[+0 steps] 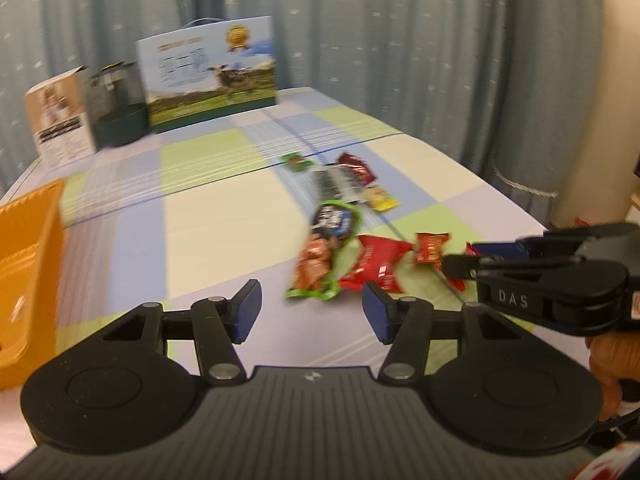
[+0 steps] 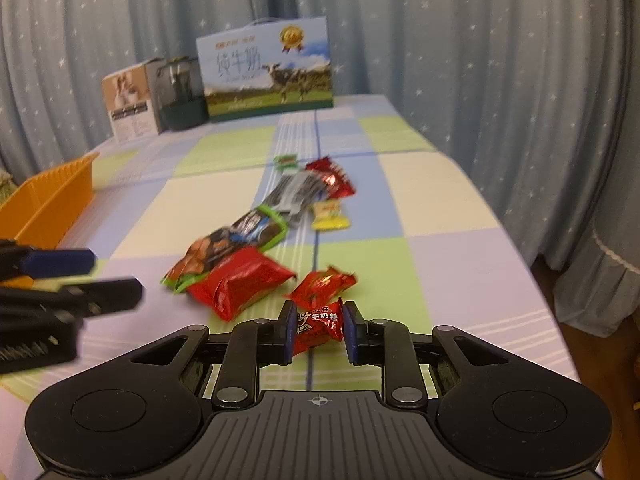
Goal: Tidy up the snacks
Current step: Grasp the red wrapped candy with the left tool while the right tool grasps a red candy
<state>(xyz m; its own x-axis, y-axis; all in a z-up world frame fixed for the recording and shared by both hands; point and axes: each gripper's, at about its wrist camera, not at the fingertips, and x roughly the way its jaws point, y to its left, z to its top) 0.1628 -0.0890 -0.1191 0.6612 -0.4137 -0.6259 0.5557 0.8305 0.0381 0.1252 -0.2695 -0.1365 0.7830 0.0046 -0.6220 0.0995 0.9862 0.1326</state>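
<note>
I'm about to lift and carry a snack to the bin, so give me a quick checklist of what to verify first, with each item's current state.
1. Right claw shut on the small red milk-candy wrapper: ok, both pads press its sides.
2. Only one snack gripped: ok, the second small red candy lies apart, just beyond.
3. Left claw free: ok, open with nothing between its pads.
4. Orange plastic basket in reach on the left: ok, visible; its contents cannot tell.
5. Carry path to the basket: not ok, the left claw sits between candy and basket.
6. Large red foil packet undisturbed: ok, resting on the checked tablecloth.
</note>
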